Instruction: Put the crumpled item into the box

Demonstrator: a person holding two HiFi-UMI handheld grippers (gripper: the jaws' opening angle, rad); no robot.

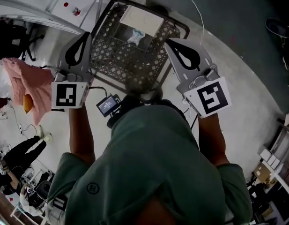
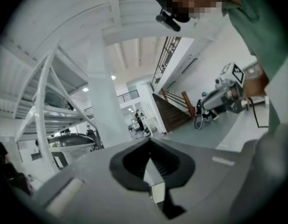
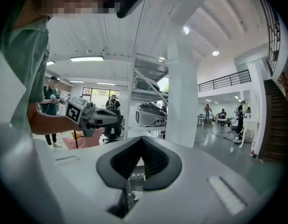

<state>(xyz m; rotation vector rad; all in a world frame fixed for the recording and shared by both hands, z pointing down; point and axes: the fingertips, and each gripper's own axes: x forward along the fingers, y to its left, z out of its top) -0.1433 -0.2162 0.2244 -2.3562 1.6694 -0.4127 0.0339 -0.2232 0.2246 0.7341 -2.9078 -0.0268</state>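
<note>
The left gripper and the right gripper are both held up level in front of the person's green shirt, each with its fingers pressed together and nothing between them; their own views show the dark pads meeting at the tips. Below them stands a black mesh basket. At its far edge sits a white box with its lid open, and the crumpled item, white with a touch of blue, appears to lie inside it. In the head view the two grippers cover the basket's left and right sides and the person's head hides its near edge, while the box and the item show freely between them. A small screen hangs at the person's chest. A pink cloth is draped to the left of the basket, a white cable trails across the grey floor beyond its far right corner, and shelves with boxes stand at lower right
</note>
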